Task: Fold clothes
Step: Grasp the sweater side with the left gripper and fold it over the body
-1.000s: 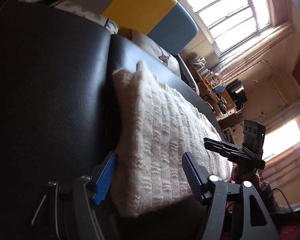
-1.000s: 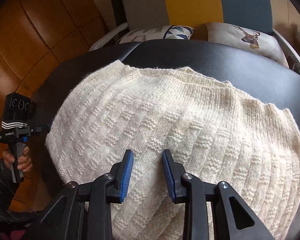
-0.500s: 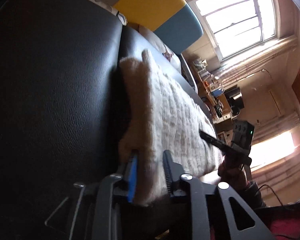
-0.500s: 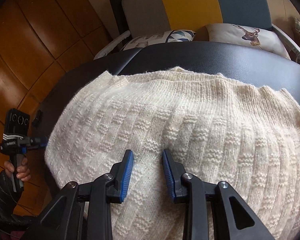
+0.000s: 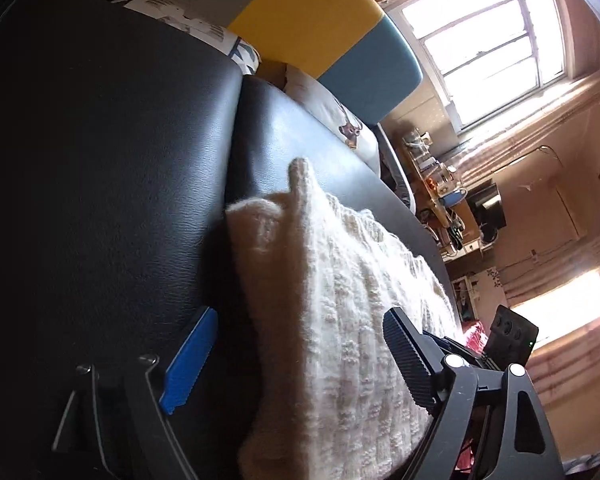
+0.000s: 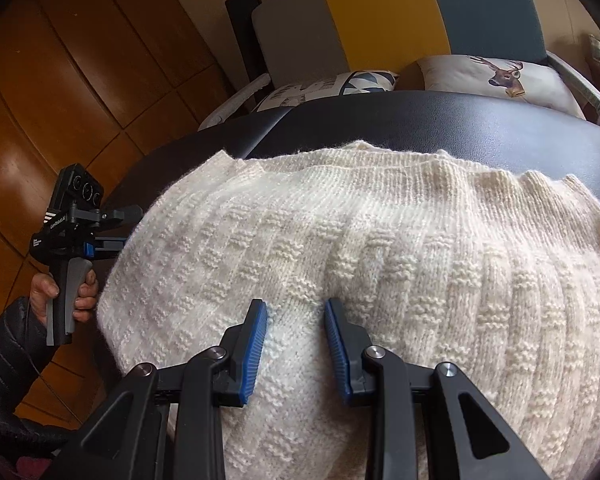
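A: Biggest first. Black padded bench [image 6: 440, 120] carries the cream knit sweater [image 6: 380, 248]; it lies spread over the near part of the bench and hangs a little over the near edge. It already looks doubled, since the left wrist view shows a thick stacked edge [image 5: 268, 264], so at least one fold seems done. Sleeves aren't visible, probably tucked under, but that can't be confirmed.

B: What's left?

A: Judging by the width, another fold to make it compact, plus smoothing. Not finished.

B: Grippers?

A: Left gripper [image 5: 300, 360] sits at the sweater's left side with its jaws opening; the folded edge lies between them, and the pads aren't pressing on it. Right gripper [image 6: 296, 344] rests on the middle of the knit, jaws partly apart. A small ridge of fabric sits between the blue pads [image 6: 256, 344]; whether it's actually pinched can't be told from this angle.

B: View differences?

A: Right wrist view shows the whole top face, the far hem, the left gripper [image 6: 80, 232] in the person's hand [image 6: 60, 300] and the deer cushion [image 6: 500, 76]. Left wrist view alone shows the layer thickness, the window [image 5: 492, 40] and a cluttered shelf [image 5: 440, 184].
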### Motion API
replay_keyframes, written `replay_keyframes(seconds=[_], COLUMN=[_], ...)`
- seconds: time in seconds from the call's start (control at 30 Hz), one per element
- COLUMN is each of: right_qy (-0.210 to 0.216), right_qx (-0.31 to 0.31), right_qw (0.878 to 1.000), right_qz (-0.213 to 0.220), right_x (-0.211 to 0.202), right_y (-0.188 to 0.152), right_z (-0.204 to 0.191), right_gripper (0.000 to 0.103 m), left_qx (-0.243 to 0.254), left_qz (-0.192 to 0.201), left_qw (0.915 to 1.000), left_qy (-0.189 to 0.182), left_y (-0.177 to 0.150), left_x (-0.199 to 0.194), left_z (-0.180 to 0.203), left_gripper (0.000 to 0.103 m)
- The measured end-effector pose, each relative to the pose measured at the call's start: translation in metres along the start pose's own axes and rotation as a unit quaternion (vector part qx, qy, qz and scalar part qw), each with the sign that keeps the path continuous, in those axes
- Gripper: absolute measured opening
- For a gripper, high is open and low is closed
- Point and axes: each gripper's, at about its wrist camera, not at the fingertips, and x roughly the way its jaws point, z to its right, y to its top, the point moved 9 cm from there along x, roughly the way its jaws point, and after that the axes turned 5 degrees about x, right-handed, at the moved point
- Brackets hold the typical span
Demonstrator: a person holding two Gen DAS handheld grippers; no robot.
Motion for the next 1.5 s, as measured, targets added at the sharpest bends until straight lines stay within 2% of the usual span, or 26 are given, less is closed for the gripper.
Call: replay_keyframes(seconds=[0.13, 0.17, 0.2, 0.23, 0.3, 0.4, 0.5, 0.6, 0.7, 0.9, 1.0, 1.1, 1.33, 1.5], right_qy=[0.004, 0.004, 0.004, 0.003, -0.002, -0.01, -0.053, -0.088, -0.105, -0.1, -0.088, -0.097, -0.114, -0.108], right_qx=[0.0, 0.0, 0.0, 0.001, 0.0, -0.016, -0.072, -0.101, -0.118, -0.123, -0.122, -0.124, -0.105, -0.071], right_qw=[1.0, 1.0, 1.0, 1.0, 1.0, 1.0, 0.996, 0.99, 0.985, 0.978, 0.979, 0.978, 0.981, 0.986], right_qz=[0.002, 0.002, 0.003, 0.003, -0.001, -0.017, -0.021, -0.034, -0.071, -0.135, -0.136, -0.134, -0.118, -0.105], right_x=[0.0, 0.0, -0.001, -0.001, -0.002, -0.009, -0.029, -0.053, -0.07, -0.067, -0.063, -0.056, -0.056, -0.055], right_y=[0.0, 0.0, 0.0, 0.0, 0.001, 0.004, 0.015, 0.026, 0.023, 0.004, 0.001, -0.001, -0.007, -0.005], right_z=[0.0, 0.0, 0.0, 0.0, 0.0, -0.001, 0.009, 0.037, 0.067, 0.099, 0.1, 0.101, 0.106, 0.107], right_gripper=[0.03, 0.03, 0.03, 0.03, 0.03, 0.03, 0.03, 0.03, 0.03, 0.03, 0.03, 0.03, 0.032, 0.033], left_qx=[0.016, 0.018, 0.012, 0.0, -0.025, -0.034, -0.035, -0.031, -0.024, 0.0, 0.003, 0.009, 0.017, 0.004], left_qz=[-0.005, -0.011, -0.016, -0.019, -0.011, -0.006, -0.003, 0.005, 0.014, 0.022, 0.013, -0.001, 0.008, 0.022], left_qw=[0.9998, 0.9998, 0.9998, 0.9998, 0.9996, 0.9994, 0.9994, 0.9995, 0.9996, 0.9991, 0.9984, 0.9978, 0.9996, 0.9992], left_qy=[0.01, -0.001, -0.002, 0.005, 0.001, 0.002, 0.0, -0.008, -0.005, 0.036, 0.054, 0.066, 0.023, -0.033], left_y=[-0.005, -0.008, -0.01, -0.013, -0.014, -0.015, -0.007, 0.0, 0.007, 0.023, 0.029, 0.033, 0.047, 0.061], left_x=[0.016, 0.02, 0.025, 0.029, 0.031, 0.03, 0.028, 0.022, 0.009, -0.015, -0.023, -0.028, -0.04, -0.034], left_z=[0.012, 0.018, 0.02, 0.017, 0.015, 0.016, 0.018, 0.021, 0.022, 0.017, 0.016, 0.023, 0.085, 0.146], left_gripper=[0.085, 0.075, 0.046, 0.034, 0.031, 0.028, 0.026, 0.026, 0.026, 0.026, 0.025, 0.024, 0.023, 0.022])
